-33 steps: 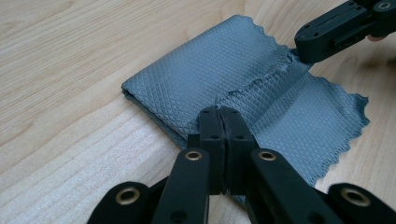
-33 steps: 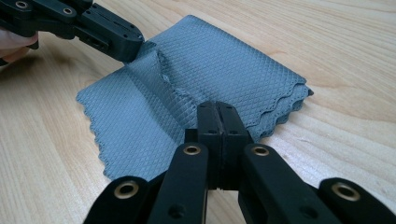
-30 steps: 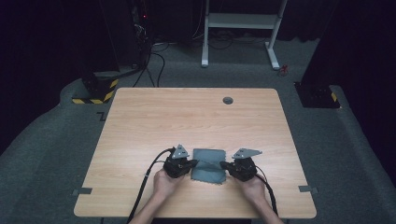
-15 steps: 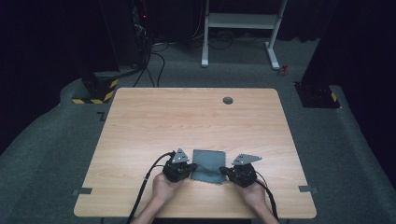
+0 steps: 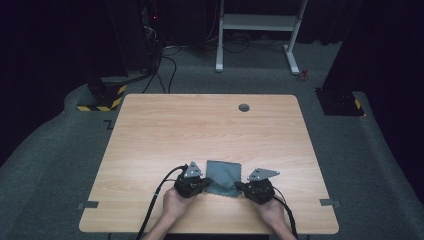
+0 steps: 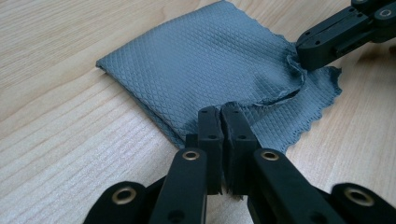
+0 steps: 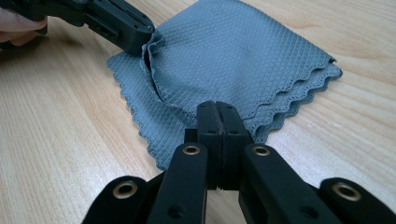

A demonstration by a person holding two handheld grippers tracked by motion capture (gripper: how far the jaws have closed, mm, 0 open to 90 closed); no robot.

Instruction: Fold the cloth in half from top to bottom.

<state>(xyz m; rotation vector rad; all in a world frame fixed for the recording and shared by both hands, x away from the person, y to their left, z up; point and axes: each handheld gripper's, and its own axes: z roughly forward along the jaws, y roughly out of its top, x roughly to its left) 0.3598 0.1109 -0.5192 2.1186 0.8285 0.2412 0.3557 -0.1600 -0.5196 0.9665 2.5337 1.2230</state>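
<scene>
Here the folded grey cloth (image 5: 223, 177) lies between both grippers, each pair of jaws pinching a near corner.

place: a lab or recording studio
walls: black curtains on the left, right and far sides
floor: grey carpet (image 5: 60, 150)
table: lone wooden desk (image 5: 200, 130) with a cable hole (image 5: 244, 107)
far: white desk frame (image 5: 260, 22), trailing cables (image 5: 167, 65), hazard-striped base (image 5: 102, 97) at far left

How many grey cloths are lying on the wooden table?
1. The folded grey cloth lies near the table's front edge, between the left tool and the right tool, each shut on one near corner.
</scene>
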